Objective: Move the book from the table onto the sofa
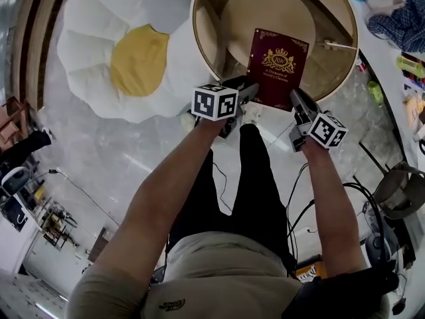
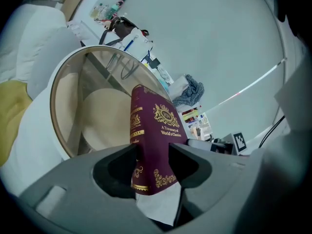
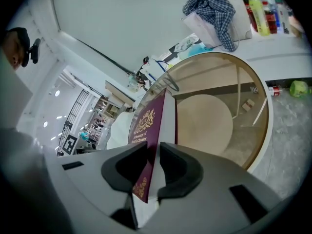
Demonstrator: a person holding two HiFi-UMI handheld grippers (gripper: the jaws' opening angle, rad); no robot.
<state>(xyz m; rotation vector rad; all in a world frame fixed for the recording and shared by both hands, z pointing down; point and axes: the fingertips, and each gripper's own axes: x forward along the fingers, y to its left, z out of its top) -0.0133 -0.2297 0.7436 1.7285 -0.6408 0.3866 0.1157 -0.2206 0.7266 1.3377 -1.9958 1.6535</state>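
A burgundy book (image 1: pixel 277 68) with gold lettering is held up over the round table (image 1: pixel 196 38), its cover facing me. My left gripper (image 1: pixel 249 93) is shut on its lower left corner by the spine, and my right gripper (image 1: pixel 296 102) is shut on its lower right corner. In the left gripper view the book (image 2: pixel 153 135) stands upright between the jaws of the left gripper (image 2: pixel 152 162), spine towards the camera. The right gripper view has the right gripper (image 3: pixel 152 165) pinching the book (image 3: pixel 146 123) by its open edge. A white, egg-shaped sofa cushion (image 1: pixel 86 38) with a yellow centre lies left of the table.
The table has a wooden rim (image 3: pixel 263 126), a glass top and a round lower shelf. A counter at the right carries a checked cloth (image 1: pixel 398 22), bottles (image 3: pixel 261 13) and clutter. Cables and a metal pot (image 1: pixel 398 193) lie on the floor at the right. The person's legs stand below the book.
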